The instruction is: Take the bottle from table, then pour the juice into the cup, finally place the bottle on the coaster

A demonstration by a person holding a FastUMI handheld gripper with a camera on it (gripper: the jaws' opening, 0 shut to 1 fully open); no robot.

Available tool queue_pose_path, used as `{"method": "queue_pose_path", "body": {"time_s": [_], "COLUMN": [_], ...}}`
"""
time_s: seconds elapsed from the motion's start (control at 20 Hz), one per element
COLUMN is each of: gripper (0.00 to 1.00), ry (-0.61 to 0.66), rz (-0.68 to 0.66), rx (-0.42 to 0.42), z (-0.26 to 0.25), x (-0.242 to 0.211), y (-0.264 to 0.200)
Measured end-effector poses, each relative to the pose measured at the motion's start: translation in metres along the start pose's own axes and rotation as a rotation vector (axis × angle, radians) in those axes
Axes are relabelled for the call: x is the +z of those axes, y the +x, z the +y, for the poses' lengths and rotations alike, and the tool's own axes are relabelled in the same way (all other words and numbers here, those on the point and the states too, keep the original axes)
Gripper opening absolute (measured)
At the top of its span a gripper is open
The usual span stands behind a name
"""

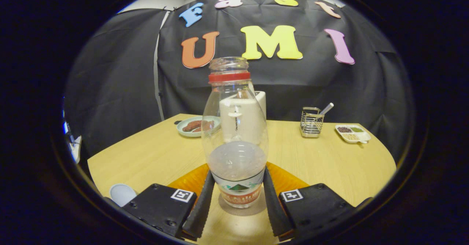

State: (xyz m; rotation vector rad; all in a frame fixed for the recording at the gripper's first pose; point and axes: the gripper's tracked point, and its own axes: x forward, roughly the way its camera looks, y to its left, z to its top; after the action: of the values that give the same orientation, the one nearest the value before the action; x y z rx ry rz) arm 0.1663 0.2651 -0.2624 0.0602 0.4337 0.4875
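Note:
A clear plastic bottle (234, 127) stands upright between my fingers. It has no cap, a red ring at the neck and cloudy juice in its lower part. My gripper (236, 197) is shut on it, with both fingers (200, 204) pressing on the labelled base. An orange coaster (185, 182) lies flat on the wooden table (146, 153), spreading out behind the bottle's base to both sides. Whether the base rests on the surface or hangs just above it I cannot tell. The rim of a pale blue cup (122, 193) shows left of my left finger.
Behind the bottle stands a white boxy object (261, 102). Further back are a plate of brown food (194, 125) on the left, a wire holder with a utensil (311, 122) on the right, and a white divided dish (352, 132) beyond it.

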Motion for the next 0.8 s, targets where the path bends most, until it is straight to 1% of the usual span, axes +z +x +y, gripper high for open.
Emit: {"method": "queue_pose_path", "body": {"time_s": [0.15, 0.35, 0.6, 0.7, 0.8], "gripper": [0.74, 0.76, 0.82, 0.87, 0.99], "ry": [0.009, -0.027, -0.048, -0.034, -0.029], "rz": [0.016, 0.005, 0.003, -0.003, -0.024], "rx": [0.002, -0.004, -0.015, -0.015, -0.026], "z": [-0.001, 0.000, 0.001, 0.002, 0.003], "x": [-0.006, -0.007, -0.009, -0.007, -0.001], "y": [0.004, 0.005, 0.002, 0.000, -0.006]}}
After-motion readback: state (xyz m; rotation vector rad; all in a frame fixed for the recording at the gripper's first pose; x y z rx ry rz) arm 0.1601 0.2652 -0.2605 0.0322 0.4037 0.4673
